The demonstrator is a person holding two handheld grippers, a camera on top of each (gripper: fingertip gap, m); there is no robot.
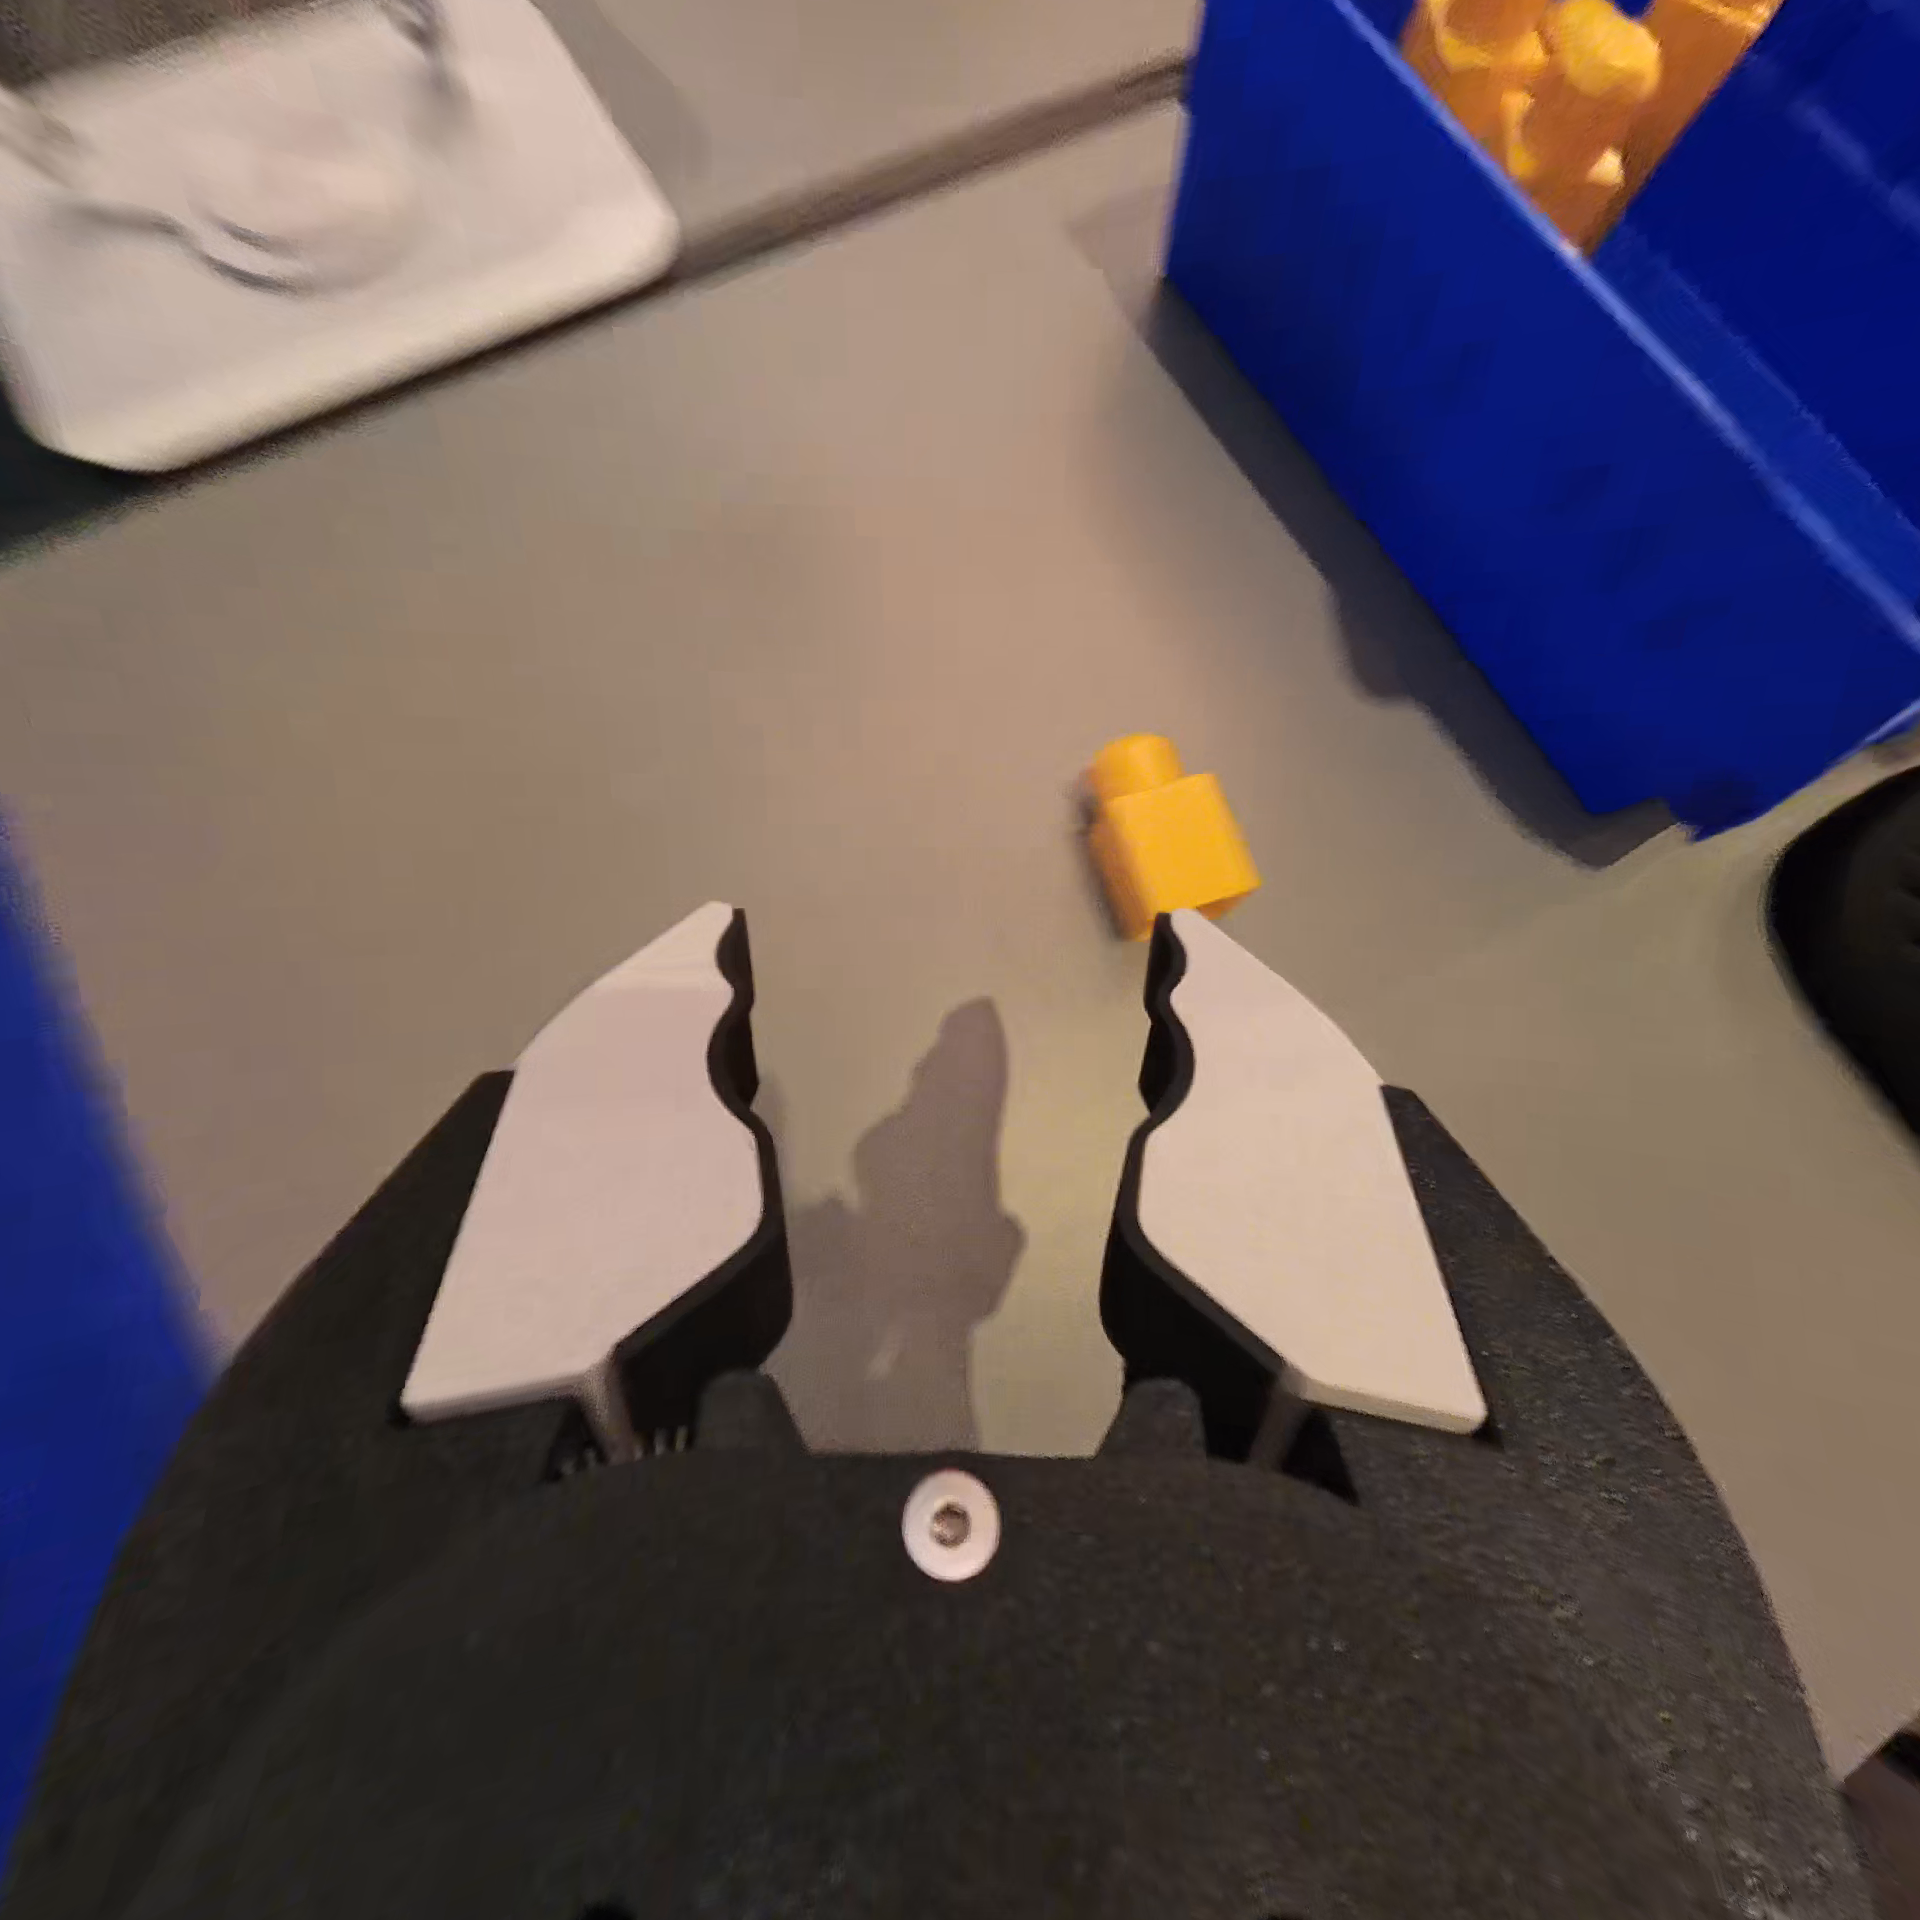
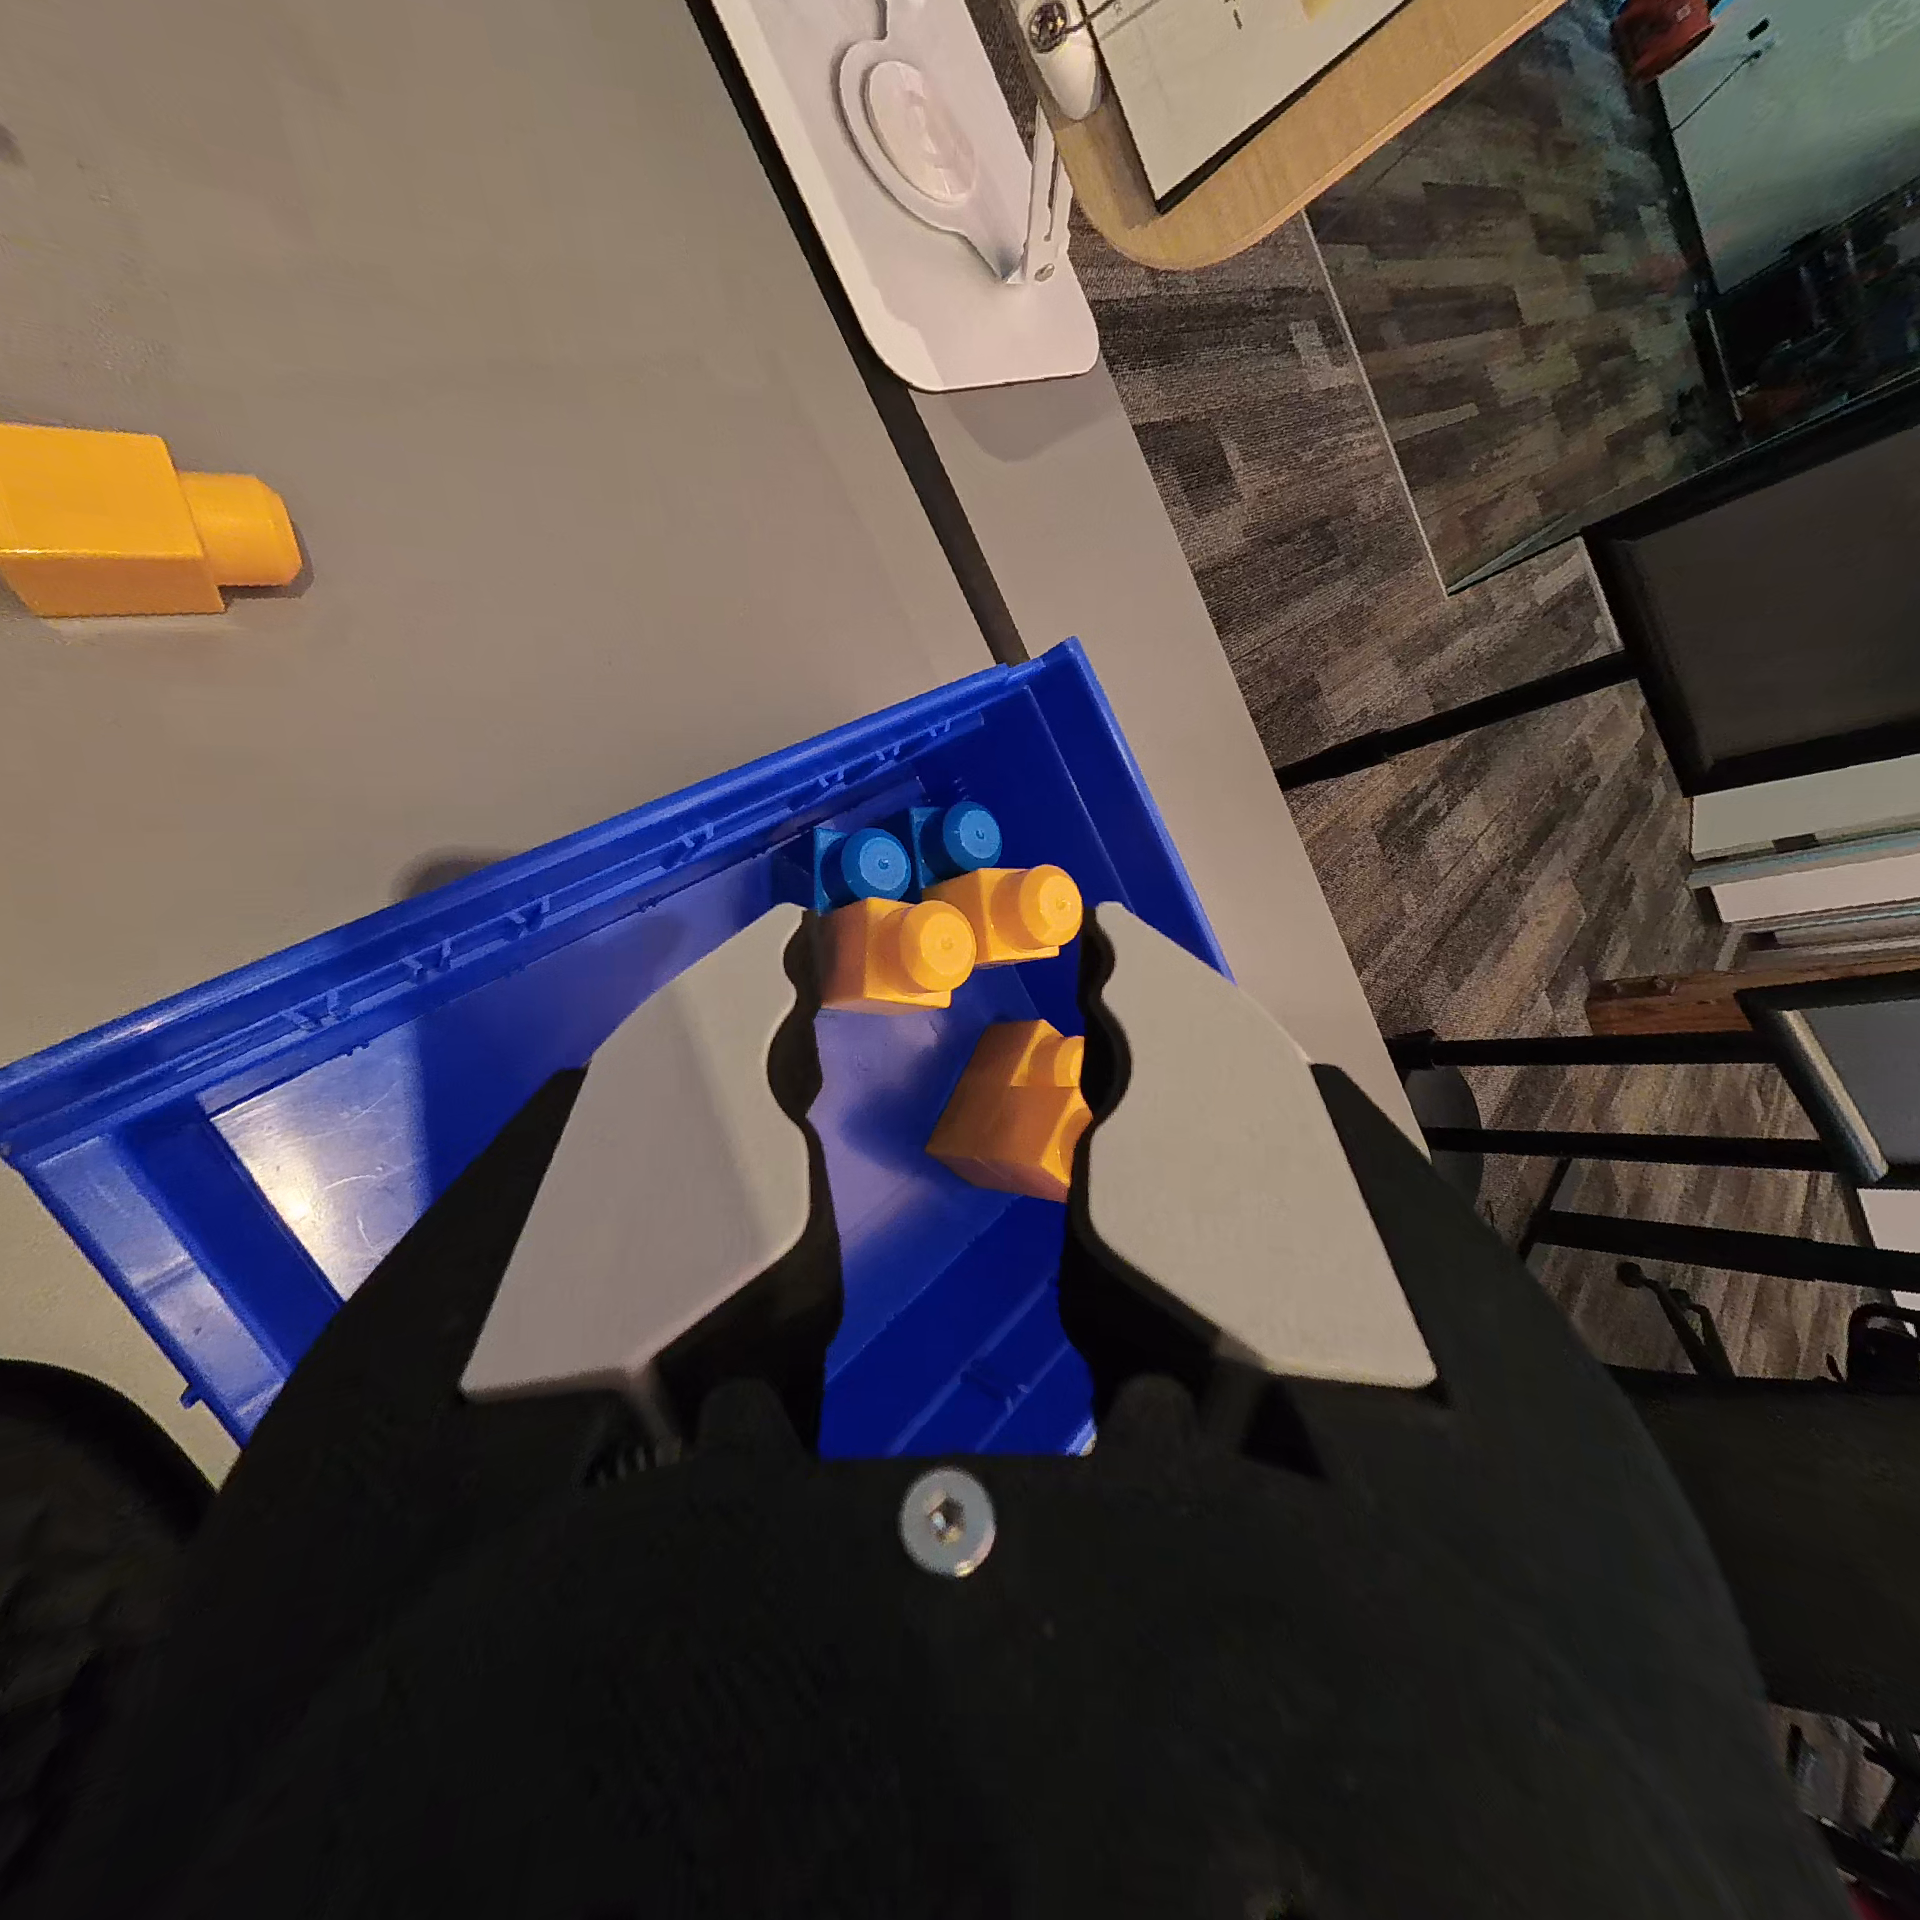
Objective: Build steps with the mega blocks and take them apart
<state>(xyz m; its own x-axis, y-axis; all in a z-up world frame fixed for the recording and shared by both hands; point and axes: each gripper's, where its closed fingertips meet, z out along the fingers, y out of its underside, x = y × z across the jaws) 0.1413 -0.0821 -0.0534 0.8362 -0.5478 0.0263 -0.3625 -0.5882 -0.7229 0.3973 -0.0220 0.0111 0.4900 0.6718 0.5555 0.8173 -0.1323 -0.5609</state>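
Fetch step: right gripper (image 2: 945,914) spread above blue bin (image 2: 499,925), yellow blocks (image 2: 904,951) at 12 o'clock. Left gripper (image 1: 945,920) spread, empty, loose yellow block (image 1: 1169,842) at 1 o'clock. Next: descend, pinch one.

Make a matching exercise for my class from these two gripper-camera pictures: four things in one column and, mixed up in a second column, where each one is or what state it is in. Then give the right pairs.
Things
1. lone yellow block
2. blue blocks
3. white tray
4. left gripper

Places or states
A. in the far corner of the blue bin
B. open and holding nothing
C. lying on its side on the grey table
D. at the table's far edge

Pairs: 1-C, 2-A, 3-D, 4-B
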